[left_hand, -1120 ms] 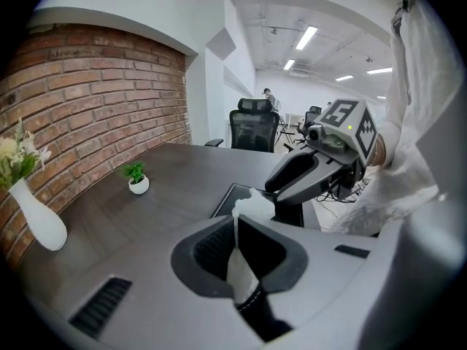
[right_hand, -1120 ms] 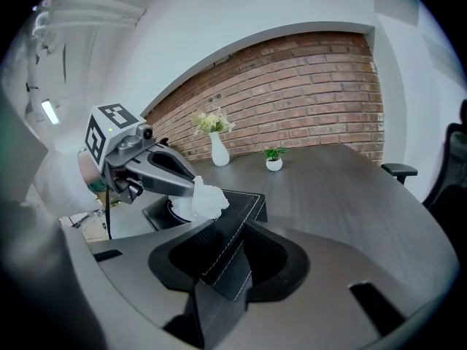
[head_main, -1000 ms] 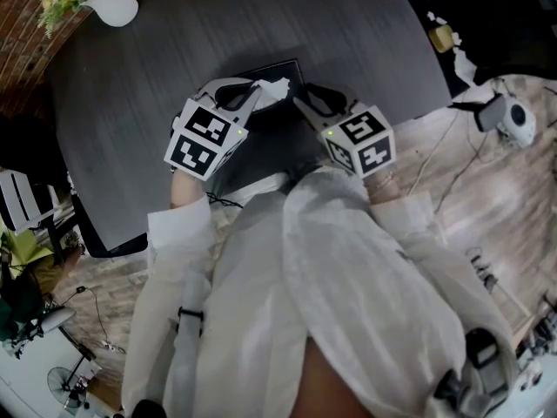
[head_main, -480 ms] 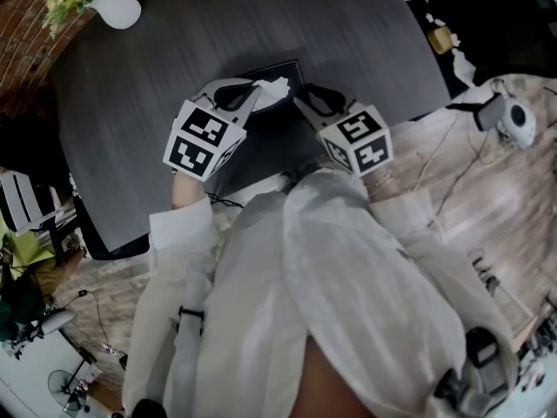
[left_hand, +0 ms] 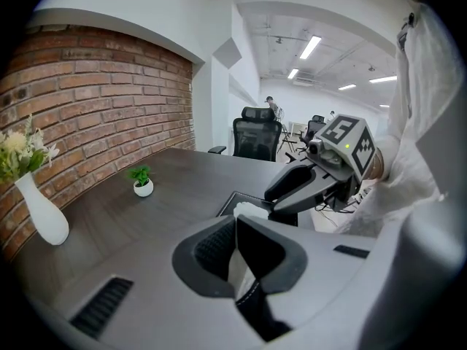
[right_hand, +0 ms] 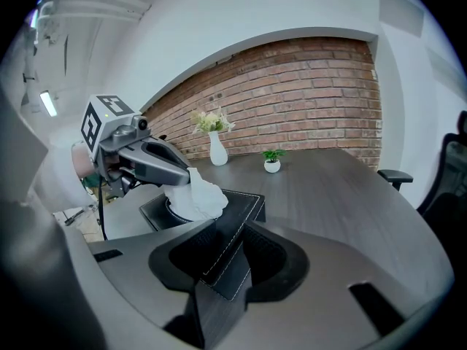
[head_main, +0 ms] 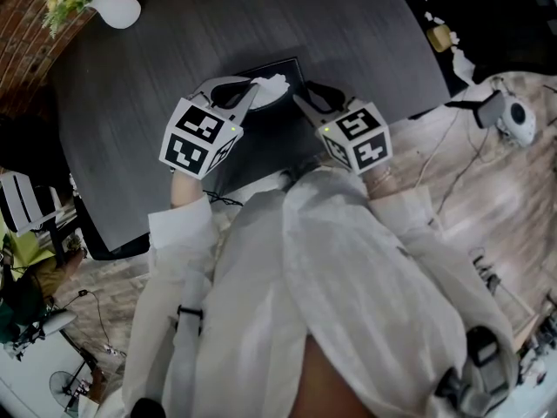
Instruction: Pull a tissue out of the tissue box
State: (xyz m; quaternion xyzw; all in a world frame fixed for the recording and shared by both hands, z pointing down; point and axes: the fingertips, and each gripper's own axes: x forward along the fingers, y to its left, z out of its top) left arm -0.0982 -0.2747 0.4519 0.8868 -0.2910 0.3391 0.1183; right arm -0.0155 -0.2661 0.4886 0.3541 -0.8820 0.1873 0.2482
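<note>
Left gripper: jaws together, pinched on the white tissue. The tuft sits right at its tips, and a strip of white shows between the pads in the left gripper view. A second ago the same tuft stood at these tips in the head view. Since then the jaws have closed the last little way, so we read the grip as made.

Right gripper: clamped on the near corner of the black tissue box, with the stitched edge running straight between its jaws. It is unchanged across the three head views.

Neither hand has shifted to speak of. The tissue bunches just ahead of the left tips, over the box opening and just beyond the right gripper's tips. We see no length of it drawn out yet.

Our judgement: the box is steadied, the tissue is caught, and the pull is next. The left should lift up and away from the box while the right holds it down on the table. The risk is a shallow pinch tearing or slipping off the tuft.
</note>
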